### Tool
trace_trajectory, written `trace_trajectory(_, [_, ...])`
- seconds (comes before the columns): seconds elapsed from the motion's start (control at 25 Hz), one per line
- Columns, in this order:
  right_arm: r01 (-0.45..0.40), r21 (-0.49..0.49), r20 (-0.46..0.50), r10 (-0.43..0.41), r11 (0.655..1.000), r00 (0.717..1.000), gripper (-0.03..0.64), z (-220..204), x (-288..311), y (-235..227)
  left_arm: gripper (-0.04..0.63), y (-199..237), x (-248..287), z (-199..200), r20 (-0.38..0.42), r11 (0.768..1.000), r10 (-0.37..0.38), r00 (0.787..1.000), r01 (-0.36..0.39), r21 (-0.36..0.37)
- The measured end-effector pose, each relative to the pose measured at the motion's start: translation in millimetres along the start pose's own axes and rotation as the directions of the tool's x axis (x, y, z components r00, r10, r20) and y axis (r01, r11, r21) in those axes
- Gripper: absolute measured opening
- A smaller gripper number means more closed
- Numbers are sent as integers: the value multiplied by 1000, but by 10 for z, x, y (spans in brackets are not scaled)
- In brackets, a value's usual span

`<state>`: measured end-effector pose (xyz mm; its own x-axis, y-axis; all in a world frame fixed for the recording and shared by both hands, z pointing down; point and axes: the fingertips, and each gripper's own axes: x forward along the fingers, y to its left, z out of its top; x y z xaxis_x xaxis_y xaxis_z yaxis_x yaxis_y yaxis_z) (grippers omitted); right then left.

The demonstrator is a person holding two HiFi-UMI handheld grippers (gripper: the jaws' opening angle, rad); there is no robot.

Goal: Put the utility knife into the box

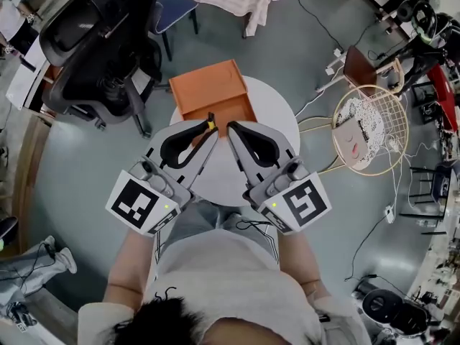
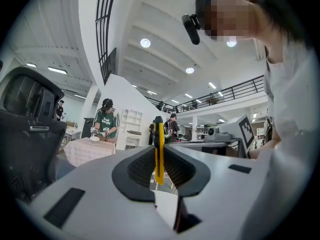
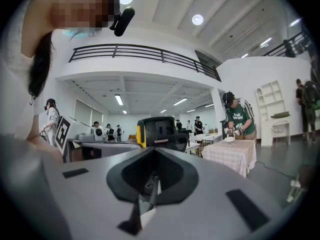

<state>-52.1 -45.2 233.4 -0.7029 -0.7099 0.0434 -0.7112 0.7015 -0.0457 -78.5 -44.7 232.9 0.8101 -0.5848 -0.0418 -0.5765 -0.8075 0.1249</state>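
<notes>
From the head view, little of the utility knife [image 2: 159,156] shows: a small yellow and black end pokes out past the tips of the left gripper [image 1: 210,134], the rest buried between its jaws. The left gripper view shows those jaws clamped on the knife's thin yellow body, which stands on edge. The right gripper [image 3: 153,151] has its jaws together with nothing in them. Both tips overlap the near edge of the orange box [image 1: 208,88] on the white round table [image 1: 277,117]
</notes>
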Motion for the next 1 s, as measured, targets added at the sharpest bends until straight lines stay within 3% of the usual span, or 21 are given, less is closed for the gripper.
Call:
trace_trajectory(0.52, [85,-1,-25,-85,996,996,8,-143,151,-120,52,217,95,-151,-11,996,-83,997,82,-24])
trace_trajectory(1.0, [29,23,-45,-28,999,999,8,-237,185,-430,52,271,348,-349,-64,999,-19,998,17,-31])
